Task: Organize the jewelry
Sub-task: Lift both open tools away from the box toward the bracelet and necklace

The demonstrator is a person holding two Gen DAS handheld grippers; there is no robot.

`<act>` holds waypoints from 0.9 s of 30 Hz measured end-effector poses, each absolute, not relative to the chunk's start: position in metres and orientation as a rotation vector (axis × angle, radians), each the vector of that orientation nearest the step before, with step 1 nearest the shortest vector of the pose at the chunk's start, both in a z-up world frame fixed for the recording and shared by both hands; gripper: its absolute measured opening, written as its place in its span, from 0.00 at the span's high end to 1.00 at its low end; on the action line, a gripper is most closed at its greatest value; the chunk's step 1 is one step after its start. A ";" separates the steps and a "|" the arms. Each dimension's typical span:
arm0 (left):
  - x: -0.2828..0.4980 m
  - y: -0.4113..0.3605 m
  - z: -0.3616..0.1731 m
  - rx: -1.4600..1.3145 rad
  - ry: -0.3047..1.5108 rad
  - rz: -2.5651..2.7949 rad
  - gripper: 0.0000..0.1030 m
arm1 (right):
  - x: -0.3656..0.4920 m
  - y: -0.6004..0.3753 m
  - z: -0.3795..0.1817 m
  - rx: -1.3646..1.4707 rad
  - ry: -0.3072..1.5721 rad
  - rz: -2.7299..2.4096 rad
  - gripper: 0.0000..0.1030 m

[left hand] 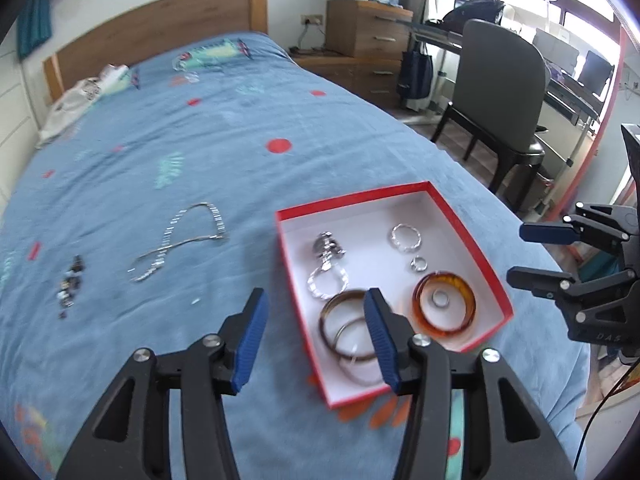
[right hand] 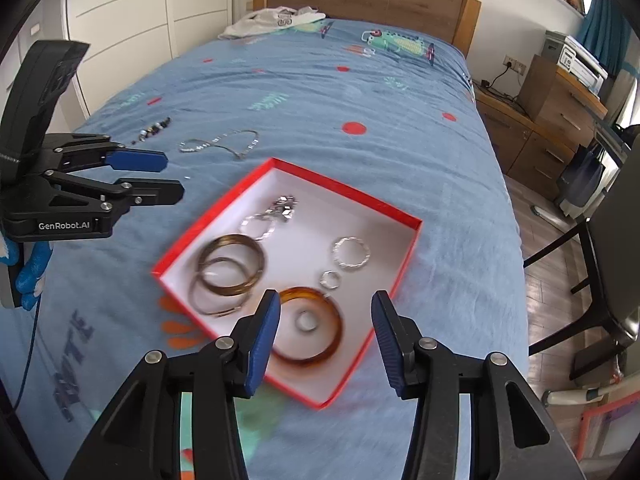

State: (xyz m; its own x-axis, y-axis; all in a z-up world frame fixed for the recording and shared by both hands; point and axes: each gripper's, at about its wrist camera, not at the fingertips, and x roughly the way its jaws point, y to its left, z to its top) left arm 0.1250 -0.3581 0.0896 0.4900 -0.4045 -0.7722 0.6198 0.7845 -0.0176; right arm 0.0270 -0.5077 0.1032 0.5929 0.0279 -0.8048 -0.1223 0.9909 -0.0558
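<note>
Left wrist view: the left gripper (left hand: 316, 296) stands open and empty at lower centre, the red box (left hand: 472, 220) of bangles just right, a silver chain (left hand: 180, 240) upper left.

Right wrist view: the right gripper (right hand: 326, 300), open and empty, hangs over the amber bangle (right hand: 332, 344).

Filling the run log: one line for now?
left hand-held gripper: open, empty | right hand-held gripper: open, empty | red box: bangles, rings | chain: on bed

Blue patterned bed (left hand: 280, 184), red box (left hand: 486, 256), silver chain (left hand: 180, 240), dark beads (left hand: 72, 280), crumpled garment (left hand: 80, 96)
</note>
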 end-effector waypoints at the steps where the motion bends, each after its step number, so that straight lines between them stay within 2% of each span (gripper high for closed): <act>1: 0.121 -0.354 0.093 0.276 0.850 -0.625 0.52 | 0.021 -0.503 0.106 -0.106 0.928 0.088 0.54; 8: 0.081 -0.307 0.115 0.276 0.790 -0.563 0.47 | -0.011 -0.472 0.121 -0.100 0.907 0.100 0.54; 27: 0.024 -0.201 0.145 0.220 0.704 -0.451 0.44 | -0.055 -0.390 0.150 -0.137 0.854 0.160 0.50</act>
State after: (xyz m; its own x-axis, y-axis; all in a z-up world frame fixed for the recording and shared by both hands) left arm 0.0243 -0.2011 0.1449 0.6717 -0.3239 -0.6663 0.4697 0.8817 0.0449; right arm -0.0546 -0.3900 0.1502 0.6465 0.0857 -0.7581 -0.1951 0.9792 -0.0558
